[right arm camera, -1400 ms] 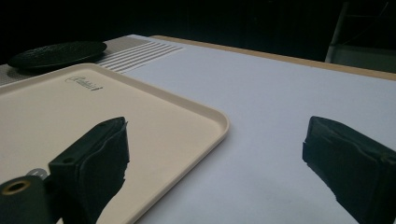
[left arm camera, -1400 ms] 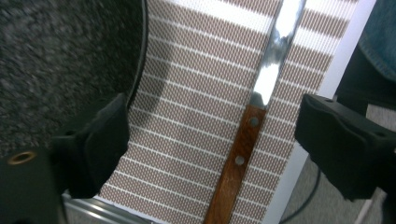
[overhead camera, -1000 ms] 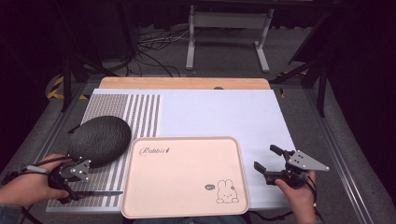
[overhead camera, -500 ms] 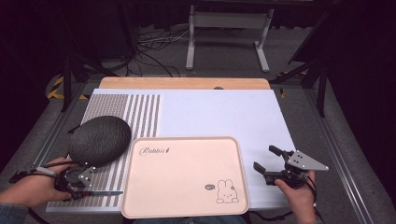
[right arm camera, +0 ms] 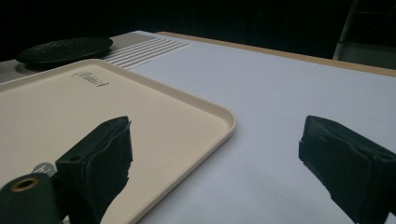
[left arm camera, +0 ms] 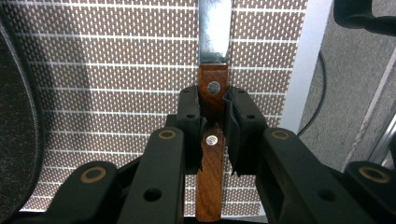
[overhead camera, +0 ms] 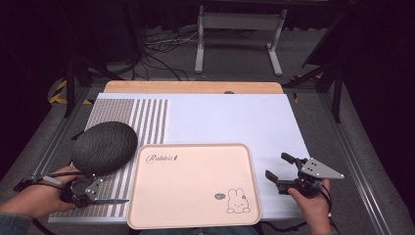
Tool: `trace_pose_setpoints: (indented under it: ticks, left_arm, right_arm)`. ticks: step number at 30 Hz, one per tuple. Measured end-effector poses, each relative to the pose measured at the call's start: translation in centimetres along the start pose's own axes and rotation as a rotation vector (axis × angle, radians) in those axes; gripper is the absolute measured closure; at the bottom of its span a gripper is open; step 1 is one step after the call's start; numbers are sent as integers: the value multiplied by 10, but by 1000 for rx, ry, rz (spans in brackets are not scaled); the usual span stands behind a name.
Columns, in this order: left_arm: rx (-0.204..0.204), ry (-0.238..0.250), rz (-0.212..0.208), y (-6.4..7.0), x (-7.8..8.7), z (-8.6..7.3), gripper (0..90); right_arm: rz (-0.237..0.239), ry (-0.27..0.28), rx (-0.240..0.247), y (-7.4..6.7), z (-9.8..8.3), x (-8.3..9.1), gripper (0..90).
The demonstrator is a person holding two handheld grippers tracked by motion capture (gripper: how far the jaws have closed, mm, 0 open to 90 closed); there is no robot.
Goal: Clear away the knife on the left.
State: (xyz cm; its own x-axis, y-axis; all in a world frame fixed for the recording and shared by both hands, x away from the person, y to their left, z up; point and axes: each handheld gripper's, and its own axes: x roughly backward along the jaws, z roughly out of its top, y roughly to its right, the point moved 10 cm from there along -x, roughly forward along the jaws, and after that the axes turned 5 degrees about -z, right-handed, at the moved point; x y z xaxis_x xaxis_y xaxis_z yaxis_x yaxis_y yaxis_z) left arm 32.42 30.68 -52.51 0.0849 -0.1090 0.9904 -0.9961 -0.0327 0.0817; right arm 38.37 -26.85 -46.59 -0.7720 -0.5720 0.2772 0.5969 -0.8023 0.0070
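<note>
In the high view, the left gripper (overhead camera: 94, 195) held a knife (overhead camera: 111, 200) flat on the worktop's patterned mat (overhead camera: 117, 115), near left, beside the pink tray (overhead camera: 195, 215). The right gripper (overhead camera: 283, 169) stood spread. In the left gripper view, the jaws, just closing, pinched the knife's wooden handle (left arm camera: 211, 154). In the right gripper view, the gripper (right arm camera: 215, 161) gaped empty.

**Black grippers, brass rivets, grey plate**

The left gripper (left arm camera: 212, 116) is matte black plastic, its linked arms dotted with brass-ringed pivots and small screw holes; a black cable trails from it. The right gripper (overhead camera: 284, 169) has thick black padded jaws and carries a grey three-cornered plate with dark screws on top. A blue-grey sleeve (overhead camera: 12, 223) covers the left forearm.
</note>
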Motion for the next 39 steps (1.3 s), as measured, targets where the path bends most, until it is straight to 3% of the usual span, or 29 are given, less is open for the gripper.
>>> trace_pose_setpoints:
  ticks: [1,5,8,9,10,16,19,28,32,33,34,37,39]
  left_arm:
    - [2,19,-4,0,-1,1,773]
    - [-11,4,-5,0,1,0,774]
    - [14,20,-2,0,1,-1,774]
    - [-9,25,-2,-2,3,-1,774]
    - [14,36,0,-1,4,-2,775]
    - [22,73,13,-2,13,-3,775]
    - [45,76,12,-2,21,-6,775]
    - [109,170,37,-3,44,-5,775]
    - [216,254,14,-2,57,3,775]
    - [216,254,14,-2,57,3,775]
    - [254,263,20,-3,59,4,775]
    - [371,339,-23,-3,66,12,775]
    - [391,359,-37,-2,68,15,775]
  right_arm:
    - [2,-1,1,0,0,0,100]
    - [0,1,-1,0,0,0,100]
    - [0,-1,0,0,0,0,100]
    - [1,1,0,0,0,0,100]
    - [1,1,0,0,0,0,100]
    - [1,0,0,0,0,0,101]
    - [1,-1,2,0,0,0,101]
    - [3,-3,2,-1,0,0,101]
    - [2,-2,3,0,0,0,100]
    - [2,-2,3,0,0,0,100]
    - [2,-2,4,0,0,0,101]
    - [1,-6,5,0,-1,0,101]
    - [0,-5,6,0,-1,0,101]
